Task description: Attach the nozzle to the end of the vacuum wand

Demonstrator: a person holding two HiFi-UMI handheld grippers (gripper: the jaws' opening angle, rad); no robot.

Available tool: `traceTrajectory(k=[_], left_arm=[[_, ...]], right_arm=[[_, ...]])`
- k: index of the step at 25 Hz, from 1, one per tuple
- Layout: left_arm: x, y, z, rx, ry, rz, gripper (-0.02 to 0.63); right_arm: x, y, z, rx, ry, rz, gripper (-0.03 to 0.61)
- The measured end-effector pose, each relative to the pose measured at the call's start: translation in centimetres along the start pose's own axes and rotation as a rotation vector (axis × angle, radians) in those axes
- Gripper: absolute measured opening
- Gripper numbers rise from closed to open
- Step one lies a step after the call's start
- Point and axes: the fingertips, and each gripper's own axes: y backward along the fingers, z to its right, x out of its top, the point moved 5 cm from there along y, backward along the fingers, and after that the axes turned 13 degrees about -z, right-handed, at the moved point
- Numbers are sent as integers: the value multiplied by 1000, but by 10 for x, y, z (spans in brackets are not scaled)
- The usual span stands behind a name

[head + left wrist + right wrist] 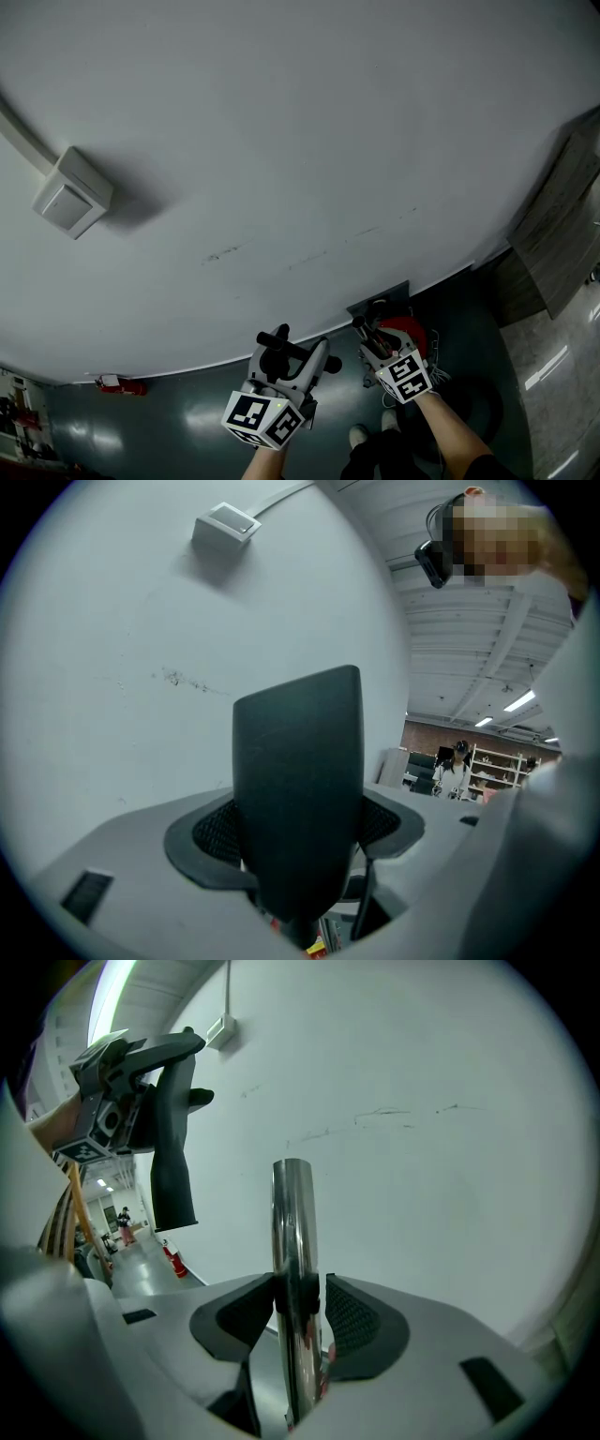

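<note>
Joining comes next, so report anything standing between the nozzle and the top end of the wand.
Nothing visible does. In the right gripper view the nozzle hangs left of the wand, with only bare wall behind the gap.

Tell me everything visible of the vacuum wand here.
The wand is a slim, shiny metal tube, upright in the right gripper view, its bare top end cut square against the white wall. It stands between the jaws of the right hand-held gripper; a narrow gap shows at one pad, so it looks unclamped. Its lower end is out of view. The nozzle is not on it.
</note>
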Motion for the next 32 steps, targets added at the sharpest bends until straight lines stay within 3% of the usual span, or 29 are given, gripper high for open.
traceTrajectory(k=[16,32], left_arm=[[22,8,6,-36,14,45,324],[54,8,60,-137,-67,139,325]], right_arm=[[-11,7,-12,-34,52,-21,158],[-23,43,-38,-46,66,-26,158]])
